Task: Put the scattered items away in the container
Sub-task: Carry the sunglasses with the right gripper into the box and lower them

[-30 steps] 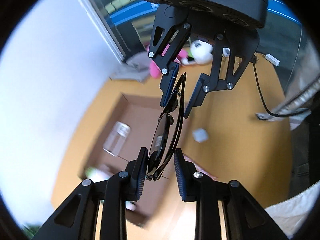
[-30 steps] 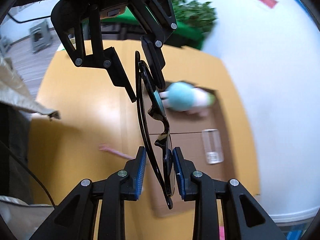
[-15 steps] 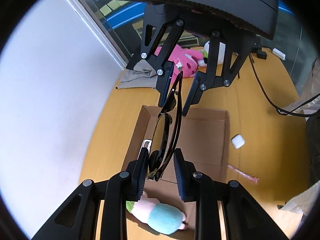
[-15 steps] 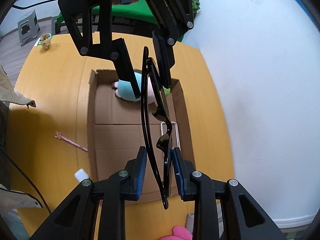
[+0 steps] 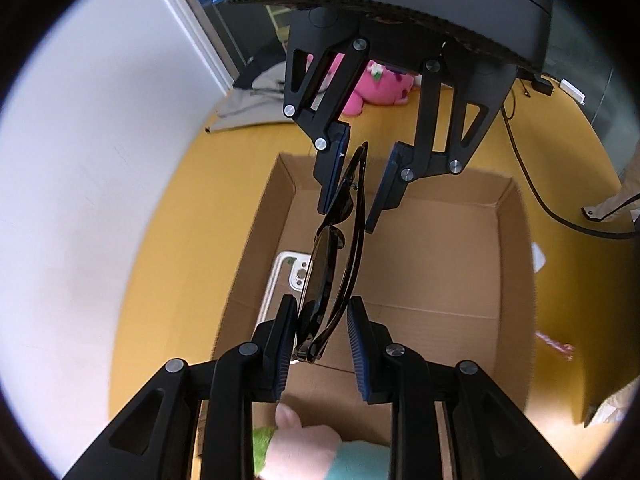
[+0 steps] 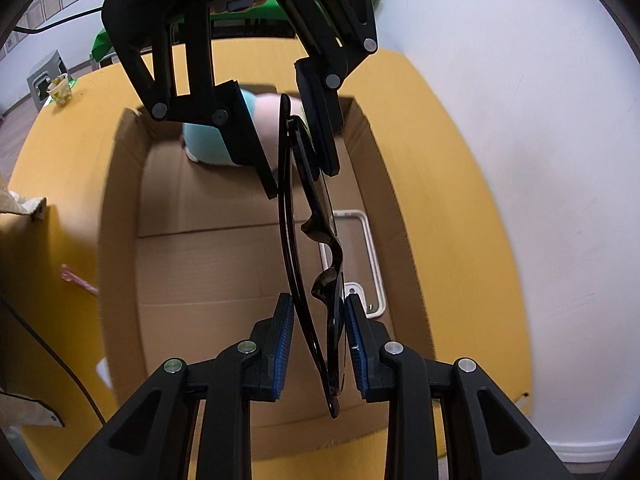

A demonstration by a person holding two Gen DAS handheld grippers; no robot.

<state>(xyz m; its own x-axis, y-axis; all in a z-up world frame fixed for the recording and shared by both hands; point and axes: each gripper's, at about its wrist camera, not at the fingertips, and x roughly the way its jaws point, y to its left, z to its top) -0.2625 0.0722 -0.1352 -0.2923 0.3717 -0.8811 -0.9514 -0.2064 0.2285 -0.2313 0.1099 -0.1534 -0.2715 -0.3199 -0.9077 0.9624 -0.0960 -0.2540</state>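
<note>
Above the open box (image 5: 516,264) on the yellow table (image 5: 192,208), I hold black sunglasses (image 5: 336,256) between both grippers, one at each end. My left gripper (image 5: 320,344) is narrowed on one lens end, pads against the frame; my right gripper (image 6: 318,340) grips the other end the same way. The sunglasses hang in the air over the box's middle. Inside lie a phone (image 5: 286,276) by one wall and a pastel plush (image 6: 208,148) at one end. A pink plush (image 5: 376,88) sits beyond the box.
</note>
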